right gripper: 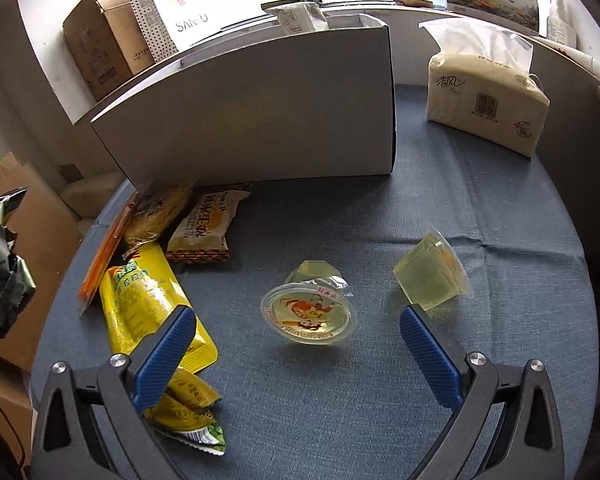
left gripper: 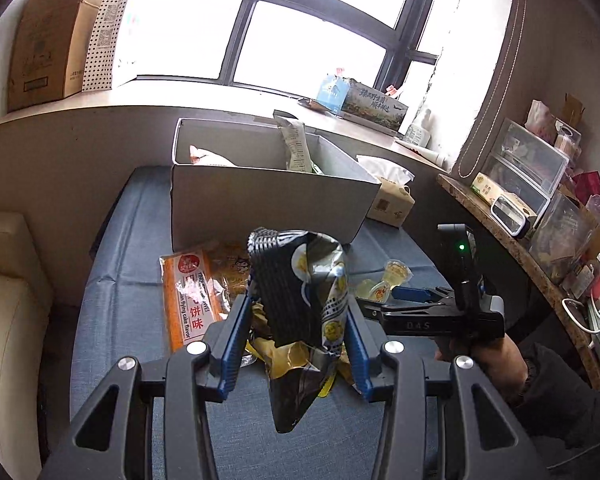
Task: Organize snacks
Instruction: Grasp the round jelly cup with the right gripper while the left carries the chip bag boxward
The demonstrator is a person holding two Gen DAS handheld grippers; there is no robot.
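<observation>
Blue tablecloth holds two jelly cups; left gripper clamps one black bag, right gripper gapes

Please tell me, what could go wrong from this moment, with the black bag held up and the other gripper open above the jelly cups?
1. The left gripper pinches the black snack bag only across its crumpled middle, so the bag may slip or its contents get crushed.
2. The grey box has a tall front wall; the hanging bag could catch on it.
3. The right gripper is open around a tipped jelly cup; closing may squeeze it out or burst its lid.
</observation>
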